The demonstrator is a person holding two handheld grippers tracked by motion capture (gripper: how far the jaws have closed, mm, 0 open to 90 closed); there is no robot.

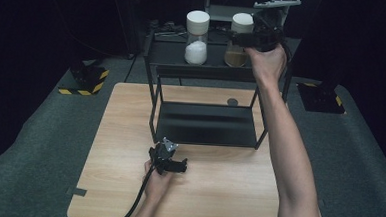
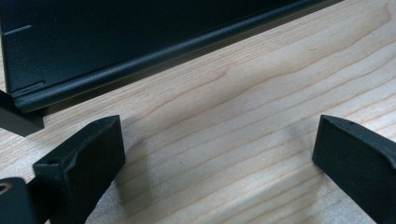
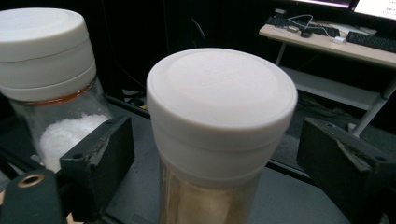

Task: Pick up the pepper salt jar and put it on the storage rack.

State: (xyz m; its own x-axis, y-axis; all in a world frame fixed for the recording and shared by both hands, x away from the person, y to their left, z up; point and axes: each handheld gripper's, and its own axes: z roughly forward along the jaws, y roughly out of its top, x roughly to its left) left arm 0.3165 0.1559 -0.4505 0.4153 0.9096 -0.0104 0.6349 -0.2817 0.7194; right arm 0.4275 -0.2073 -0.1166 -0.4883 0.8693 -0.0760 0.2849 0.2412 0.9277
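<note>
Brown-filled jar on shelf top, flanked by jaws of right hand-held gripper.

Nearest: left hand-held gripper, jaws spread wide and empty, low over wooden counter just before black shelf. Farther: right hand-held gripper open around brown-filled jar's white lid, not touching. Beside it, white-filled jar, well apart.

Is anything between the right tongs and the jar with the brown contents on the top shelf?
Nothing visible. The right tongs stand open on either side of the white-lidded glass jar of brown powder, gaps showing on both sides. The white-powder jar stands clear beside it.
</note>
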